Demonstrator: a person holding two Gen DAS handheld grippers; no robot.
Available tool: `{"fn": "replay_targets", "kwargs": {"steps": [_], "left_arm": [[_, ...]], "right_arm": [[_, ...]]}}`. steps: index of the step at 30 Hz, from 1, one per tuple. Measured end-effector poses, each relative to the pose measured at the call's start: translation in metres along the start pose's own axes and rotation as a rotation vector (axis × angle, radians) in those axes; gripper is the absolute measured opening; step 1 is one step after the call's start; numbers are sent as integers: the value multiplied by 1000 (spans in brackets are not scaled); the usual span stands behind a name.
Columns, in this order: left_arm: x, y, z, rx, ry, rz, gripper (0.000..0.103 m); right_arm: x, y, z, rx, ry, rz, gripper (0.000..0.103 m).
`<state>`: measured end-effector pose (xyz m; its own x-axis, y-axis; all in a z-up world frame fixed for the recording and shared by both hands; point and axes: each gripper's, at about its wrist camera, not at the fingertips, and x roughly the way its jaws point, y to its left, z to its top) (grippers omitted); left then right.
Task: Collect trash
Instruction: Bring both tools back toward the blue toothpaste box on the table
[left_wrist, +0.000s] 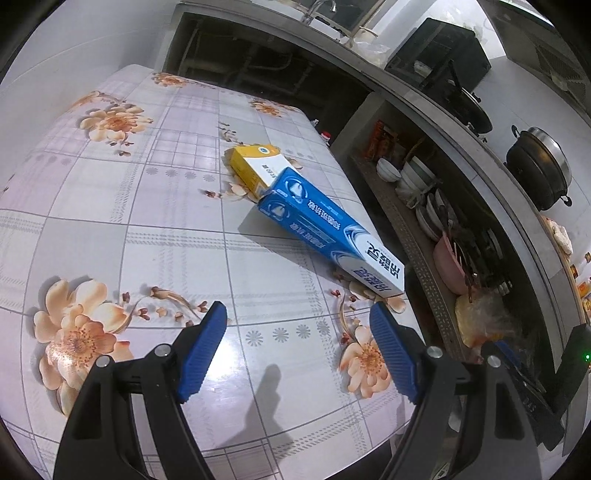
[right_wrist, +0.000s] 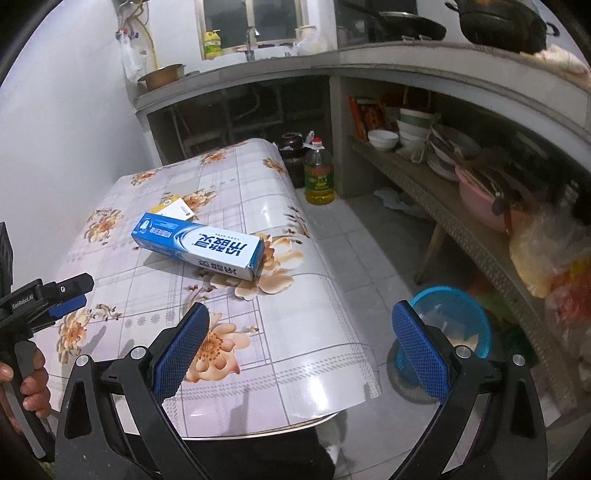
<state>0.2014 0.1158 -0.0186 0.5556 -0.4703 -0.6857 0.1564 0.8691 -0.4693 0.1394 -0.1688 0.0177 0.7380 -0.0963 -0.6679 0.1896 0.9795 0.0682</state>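
A blue toothpaste box (left_wrist: 325, 229) lies on the flowered table (left_wrist: 129, 221), one end propped on a small yellow and white box (left_wrist: 255, 166). Both boxes show in the right wrist view, the blue box (right_wrist: 199, 245) in front of the yellow box (right_wrist: 175, 208). My left gripper (left_wrist: 299, 350) is open and empty, just short of the blue box. It also shows at the left edge of the right wrist view (right_wrist: 70, 299). My right gripper (right_wrist: 301, 350) is open and empty over the table's near right corner. A blue mesh basket (right_wrist: 456, 325) stands on the floor beside the table.
A counter shelf (right_wrist: 461, 221) on the right holds bowls, plates and a pink basin (right_wrist: 480, 199). An oil bottle (right_wrist: 319, 173) and a dark jar (right_wrist: 291, 147) stand on the tiled floor behind the table. A black pot (left_wrist: 539, 166) sits on the counter.
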Motion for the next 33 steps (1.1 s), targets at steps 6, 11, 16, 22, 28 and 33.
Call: {"fn": "replay_targets", "kwargs": {"steps": [6, 11, 16, 22, 28, 33], "left_arm": [[0, 4, 0, -7, 3, 4, 77], [2, 6, 0, -11, 6, 8, 78], [4, 8, -1, -17, 10, 13, 78], [7, 10, 0, -23, 15, 17, 78], [11, 11, 0, -26, 22, 19, 78], [14, 11, 1, -23, 27, 17, 78]], "right_arm": [[-1, 4, -1, -28, -14, -19, 95], [1, 4, 1, -31, -18, -43, 95], [2, 3, 1, -35, -20, -40, 95], [3, 3, 1, -35, -21, -10, 95], [6, -4, 0, 2, -11, 50, 95], [7, -8, -1, 31, -7, 84, 95]]}}
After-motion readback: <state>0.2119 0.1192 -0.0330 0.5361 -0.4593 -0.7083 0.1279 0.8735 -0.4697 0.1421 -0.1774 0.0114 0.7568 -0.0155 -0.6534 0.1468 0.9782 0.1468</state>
